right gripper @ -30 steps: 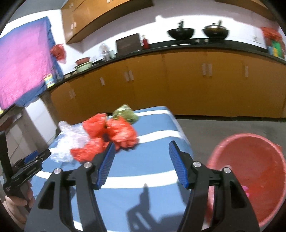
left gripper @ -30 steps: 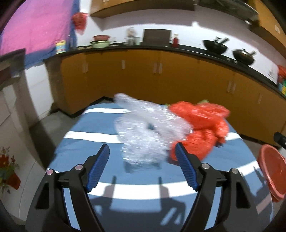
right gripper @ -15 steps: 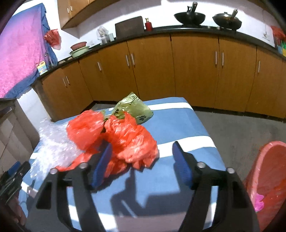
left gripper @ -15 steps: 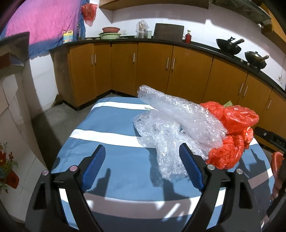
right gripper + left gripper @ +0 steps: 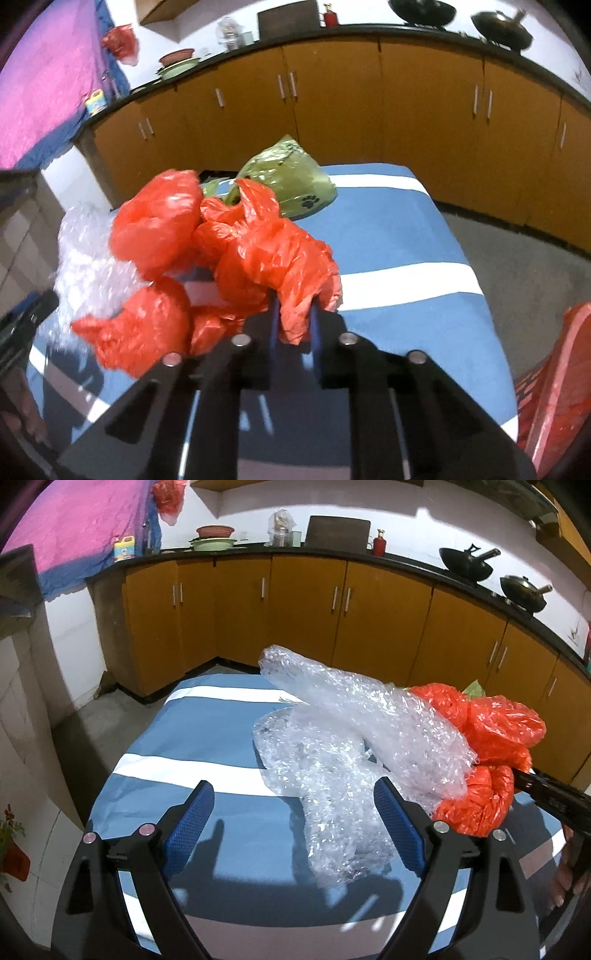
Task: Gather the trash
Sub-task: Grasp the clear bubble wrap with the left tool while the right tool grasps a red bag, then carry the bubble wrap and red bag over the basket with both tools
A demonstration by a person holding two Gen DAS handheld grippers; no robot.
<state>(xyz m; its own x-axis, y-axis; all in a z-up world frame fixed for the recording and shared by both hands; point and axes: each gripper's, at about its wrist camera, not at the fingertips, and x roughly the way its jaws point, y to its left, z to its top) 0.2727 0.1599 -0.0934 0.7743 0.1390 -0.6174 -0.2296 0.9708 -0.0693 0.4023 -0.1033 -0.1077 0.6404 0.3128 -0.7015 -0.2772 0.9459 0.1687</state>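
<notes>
My right tongs point(image 5: 292, 325) have just been closing and now pinch a fold of the red plastic bag point(image 5: 258, 254), which lies straight ahead of them on the striped tabletop point(image 5: 388, 236). I'd lift slowly, since the thin film could slip or tear, and swing right toward the red bin point(image 5: 554, 376). My left tongs point(image 5: 295, 830) have been spreading and hang released, the bubble wrap point(image 5: 351, 746) just ahead between their tips, untouched, with the green bag point(image 5: 284, 173) beyond.
</notes>
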